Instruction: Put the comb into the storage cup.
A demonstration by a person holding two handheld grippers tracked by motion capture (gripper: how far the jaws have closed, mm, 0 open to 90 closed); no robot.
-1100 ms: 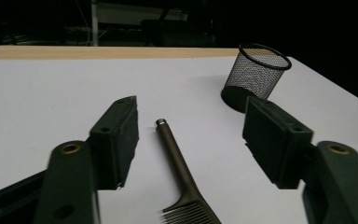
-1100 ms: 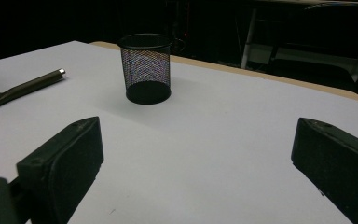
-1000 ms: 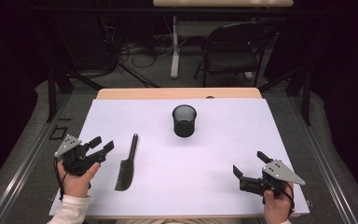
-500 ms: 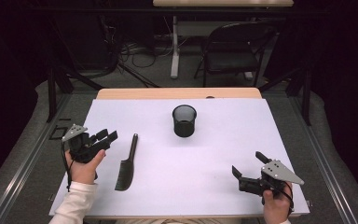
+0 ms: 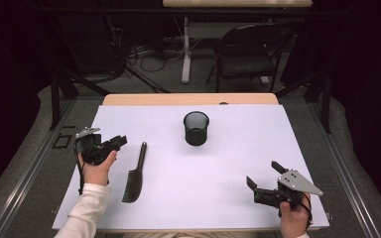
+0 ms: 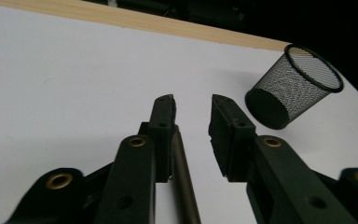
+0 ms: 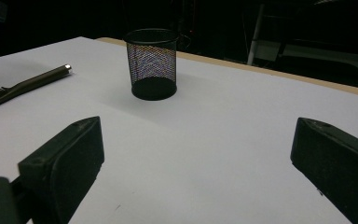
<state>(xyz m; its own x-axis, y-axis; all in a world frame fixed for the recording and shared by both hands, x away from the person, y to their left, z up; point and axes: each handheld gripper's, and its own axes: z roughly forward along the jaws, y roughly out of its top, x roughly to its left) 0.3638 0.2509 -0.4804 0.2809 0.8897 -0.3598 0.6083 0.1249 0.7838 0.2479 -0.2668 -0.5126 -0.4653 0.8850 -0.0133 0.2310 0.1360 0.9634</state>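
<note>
A black comb (image 5: 135, 173) with a long thin handle lies on the white table (image 5: 238, 148), left of centre. My left gripper (image 5: 120, 141) hovers just left of the handle's far end, pointing right. In the left gripper view the handle (image 6: 182, 182) runs up between the jaws, close against the left one; the jaws (image 6: 193, 100) have just been closing and a gap still shows, with neither pad pressing. A black mesh cup (image 5: 196, 128) stands upright at mid table (image 6: 291, 88) (image 7: 151, 63). My right gripper (image 5: 263, 173) rests open near the front right, nothing between its jaws (image 7: 198, 135).
A bare wooden strip (image 5: 188, 99) runs along the table's far edge. Behind it stand a dark chair (image 5: 250, 54) and cables on the floor. The comb (image 7: 23, 86) lies far left in the right gripper view.
My left hand has moved away from the front edge and slightly right, up to the comb's handle end, and its jaws have narrowed. The right gripper has stayed in place.
</note>
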